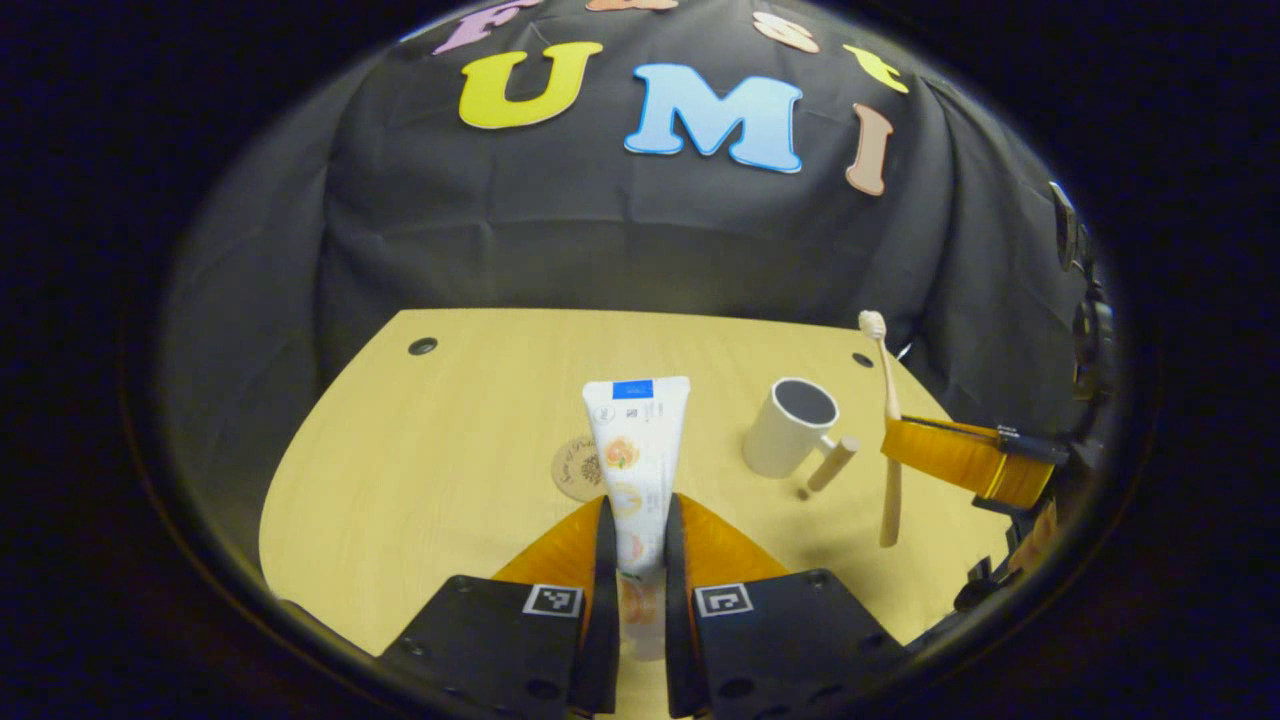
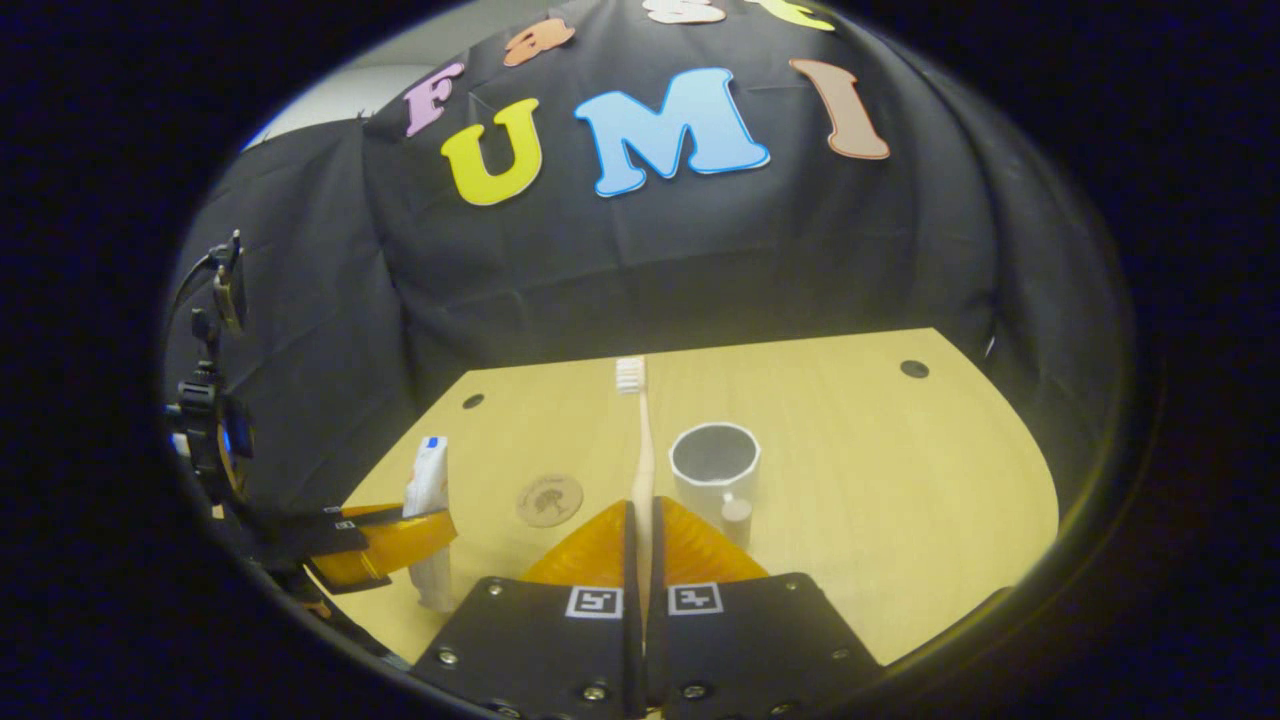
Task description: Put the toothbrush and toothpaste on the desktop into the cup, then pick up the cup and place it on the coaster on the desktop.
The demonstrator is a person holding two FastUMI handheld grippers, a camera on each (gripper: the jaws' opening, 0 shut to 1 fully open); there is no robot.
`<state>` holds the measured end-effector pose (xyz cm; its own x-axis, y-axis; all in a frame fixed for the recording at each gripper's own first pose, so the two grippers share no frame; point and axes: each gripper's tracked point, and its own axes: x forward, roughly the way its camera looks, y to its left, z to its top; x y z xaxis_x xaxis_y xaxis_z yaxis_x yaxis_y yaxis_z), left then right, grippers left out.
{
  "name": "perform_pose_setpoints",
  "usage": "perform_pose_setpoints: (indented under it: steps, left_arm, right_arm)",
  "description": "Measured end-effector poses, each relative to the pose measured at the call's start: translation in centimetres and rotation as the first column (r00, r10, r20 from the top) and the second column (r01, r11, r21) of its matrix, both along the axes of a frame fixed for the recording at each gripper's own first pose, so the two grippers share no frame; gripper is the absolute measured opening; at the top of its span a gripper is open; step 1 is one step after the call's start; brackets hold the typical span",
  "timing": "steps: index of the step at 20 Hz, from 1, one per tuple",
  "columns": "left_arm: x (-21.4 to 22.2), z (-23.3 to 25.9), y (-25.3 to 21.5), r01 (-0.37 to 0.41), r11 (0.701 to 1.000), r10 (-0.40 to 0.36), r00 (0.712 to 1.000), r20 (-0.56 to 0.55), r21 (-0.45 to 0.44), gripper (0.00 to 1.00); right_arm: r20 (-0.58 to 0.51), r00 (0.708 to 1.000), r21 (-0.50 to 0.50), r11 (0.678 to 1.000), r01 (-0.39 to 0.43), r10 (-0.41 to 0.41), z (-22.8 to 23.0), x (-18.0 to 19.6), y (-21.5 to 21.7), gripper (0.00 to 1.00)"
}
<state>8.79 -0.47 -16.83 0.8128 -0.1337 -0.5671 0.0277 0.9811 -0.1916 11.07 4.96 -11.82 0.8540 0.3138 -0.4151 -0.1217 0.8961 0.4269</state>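
The left hand-held gripper (image 1: 640,560) clamps the toothpaste (image 1: 636,440) upright; the right hand-held gripper (image 2: 640,545) pinches the toothbrush (image 2: 638,440), both above the table (image 2: 900,480) near the cup (image 2: 714,465). Either could tip the cup or slip.

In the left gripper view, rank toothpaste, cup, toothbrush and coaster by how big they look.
1. toothpaste, largest, though nearest the camera, clamped in the left hand-held gripper
2. cup and toothbrush: too close to rank
3. coaster, smallest, partly hidden behind the toothpaste
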Motion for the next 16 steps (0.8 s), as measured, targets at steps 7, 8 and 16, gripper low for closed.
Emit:
perform_pose_setpoints:
  steps: [7, 8, 16]
  left_arm:
    - [4.6, 5.1, -1.2, -0.015, 0.999, 0.009, 0.990, 0.139, 0.039, 0.27]
    - [4.9, 5.4, -1.3, -0.017, 0.999, 0.012, 0.988, 0.153, 0.031, 0.27]
    - [6.2, 7.9, -2.0, -0.048, 0.999, 0.045, 0.978, 0.203, 0.010, 0.26]
  right_arm:
    - [0.114, 0.993, -0.006, 1.000, 0.023, -0.023, 1.9, 6.3, -1.1, 0.02]
    - [0.124, 0.992, -0.005, 1.000, 0.028, -0.027, 1.9, 7.2, -1.3, 0.02]
    - [0.190, 0.981, -0.042, 0.998, 0.038, -0.029, 0.0, 13.1, -2.4, 0.02]
